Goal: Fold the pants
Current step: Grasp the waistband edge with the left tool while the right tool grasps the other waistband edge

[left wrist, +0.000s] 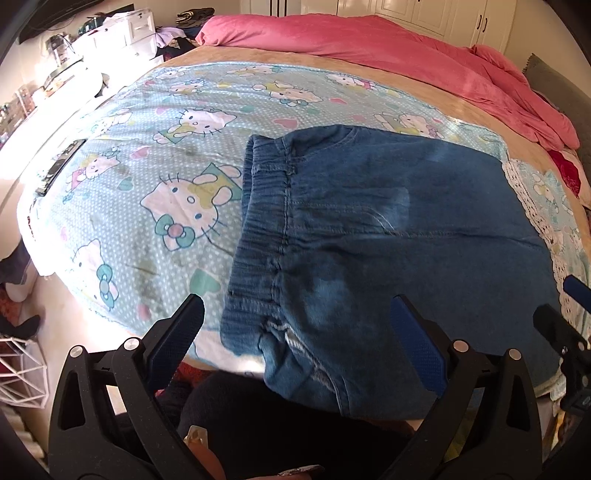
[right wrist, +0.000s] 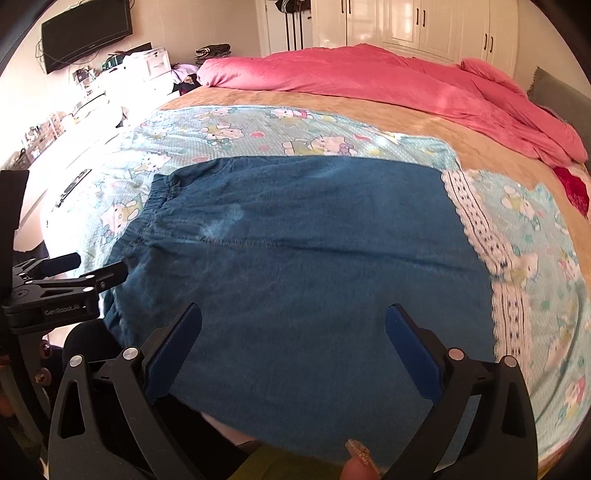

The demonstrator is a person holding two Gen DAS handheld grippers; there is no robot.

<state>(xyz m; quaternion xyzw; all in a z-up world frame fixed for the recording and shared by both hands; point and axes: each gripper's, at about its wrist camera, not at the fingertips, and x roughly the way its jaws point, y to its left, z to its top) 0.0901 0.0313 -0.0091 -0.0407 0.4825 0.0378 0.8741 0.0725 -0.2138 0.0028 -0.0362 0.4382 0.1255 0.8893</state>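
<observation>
Blue denim pants (left wrist: 369, 229) lie folded on the cartoon-cat sheet (left wrist: 147, 155) at the near edge of the bed, elastic waistband to the left. They also show in the right wrist view (right wrist: 295, 266). My left gripper (left wrist: 297, 314) is open, hovering above the waistband corner that hangs over the bed edge. My right gripper (right wrist: 293, 321) is open, hovering above the pants' near middle. The right gripper shows at the right edge of the left wrist view (left wrist: 561, 302); the left gripper shows at the left of the right wrist view (right wrist: 96, 269). Neither holds cloth.
A pink duvet (left wrist: 369, 40) is bunched along the far side of the bed. A remote control (left wrist: 61, 166) lies at the sheet's left edge. A cluttered desk (left wrist: 92, 48) and a wall TV (right wrist: 86, 31) stand at far left. White wardrobes (right wrist: 424, 26) are behind.
</observation>
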